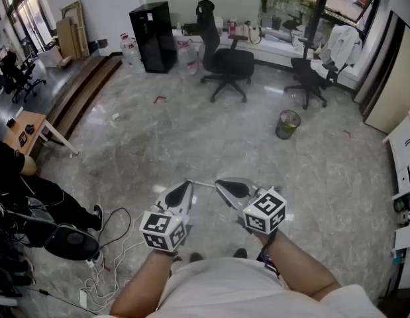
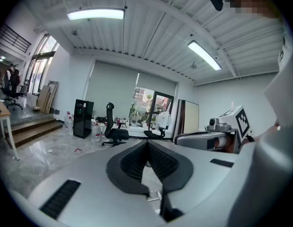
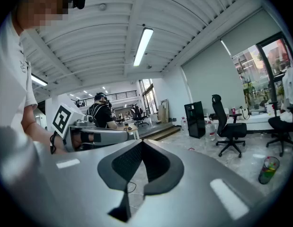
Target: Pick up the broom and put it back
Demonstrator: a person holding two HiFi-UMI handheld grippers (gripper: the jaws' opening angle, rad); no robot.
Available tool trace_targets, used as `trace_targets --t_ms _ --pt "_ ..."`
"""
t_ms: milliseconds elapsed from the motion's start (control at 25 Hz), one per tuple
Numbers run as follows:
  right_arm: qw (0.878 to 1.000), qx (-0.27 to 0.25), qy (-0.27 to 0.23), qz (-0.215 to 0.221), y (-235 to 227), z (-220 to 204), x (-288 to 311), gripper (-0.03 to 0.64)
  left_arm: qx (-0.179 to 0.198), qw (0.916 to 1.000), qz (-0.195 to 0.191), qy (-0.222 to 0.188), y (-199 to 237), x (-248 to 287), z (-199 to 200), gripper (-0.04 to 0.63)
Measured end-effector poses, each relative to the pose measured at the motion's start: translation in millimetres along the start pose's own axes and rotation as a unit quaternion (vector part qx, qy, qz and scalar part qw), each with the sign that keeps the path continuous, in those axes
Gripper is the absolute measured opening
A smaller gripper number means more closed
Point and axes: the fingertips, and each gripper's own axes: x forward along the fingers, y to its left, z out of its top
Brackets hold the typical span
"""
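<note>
Office interior, contents by size.

1. Floor: pale polished stone, glossy, with a few scraps of red tape.
2. Wooden steps: along the left side, leading up to a raised area.
3. Black cabinet: upright against the far wall, with water jugs just beside it.
4. Office chair: black, high-backed, standing near the far tabletop under the window.
5. Second chair: black, right of the first, with a white garment on its back.
6. Seated person: in dark clothes at the left edge.
7. Waste bin: green-tinted, alone on the floor near the second chair.
8. Cables: white and black, loose on the floor at lower left.
9. Left claw: held roughly level before the wearer, jaws closed tip to tip, nothing between them.
10. Right claw: beside the left, likewise closed and empty.
11. Broom: cannot be made out in any view.
</note>
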Motion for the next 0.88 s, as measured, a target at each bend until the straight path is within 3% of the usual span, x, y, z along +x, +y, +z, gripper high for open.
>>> trace_targets --t_ms 400,880 --pt "1.0 0.005 -0.002 0.012 8.7 -0.2 7.5 0.002 -0.006 0.9999 -0.008 0.002 7.0 -6.0 -3.5 0.003" --pt "1.0 -0.006 -0.003 -0.011 44.1 1.7 66.4 0.005 -0.004 0.9995 -0.031 0.004 72.8 -41.8 -3.4 0.004"
